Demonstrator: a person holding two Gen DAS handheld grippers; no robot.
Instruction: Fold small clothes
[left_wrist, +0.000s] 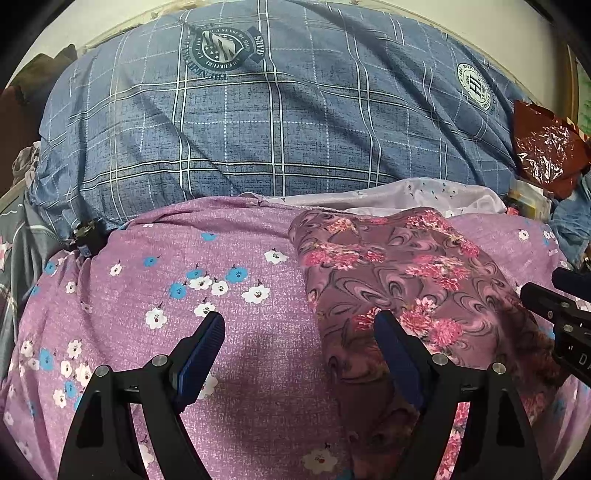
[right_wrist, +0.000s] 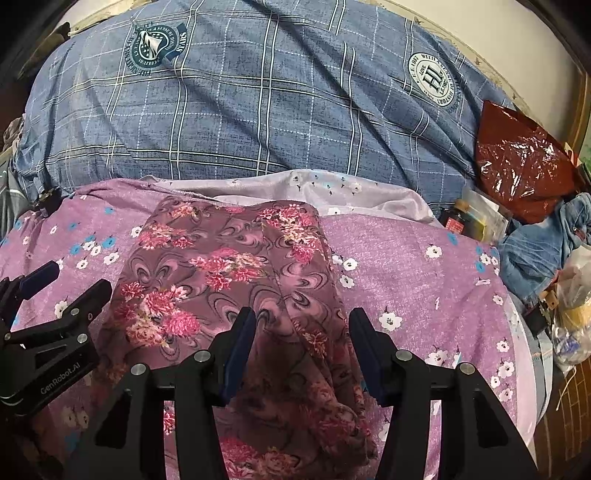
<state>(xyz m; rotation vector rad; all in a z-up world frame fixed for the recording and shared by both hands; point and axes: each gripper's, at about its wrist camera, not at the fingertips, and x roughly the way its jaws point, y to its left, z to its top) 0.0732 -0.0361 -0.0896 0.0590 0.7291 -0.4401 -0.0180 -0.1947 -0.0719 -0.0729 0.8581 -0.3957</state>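
Left wrist view: left claw (left_wrist: 299, 332) spread wide with nothing between the pads, hovering over the lilac flowered bedsheet (left_wrist: 229, 369); folded mauve floral garment (left_wrist: 406, 280) lying flat on that sheet, its left edge passing under the right-hand fingertip (left_wrist: 391, 343), most of the cloth stretching up and to the right of the claw. Right claw (left_wrist: 554, 306) entering at the right edge, above the garment's right side. Right wrist view: right claw (right_wrist: 301, 328) about half apart, poised straight over the lower middle of the garment (right_wrist: 229, 266), cloth showing between the pads, whether touching them hard to tell. Left claw (right_wrist: 66, 280) at the left, just beside the garment's left edge. Behind, blue plaid quilt (right_wrist: 258, 103); red plastic bag (right_wrist: 524, 162) at far right
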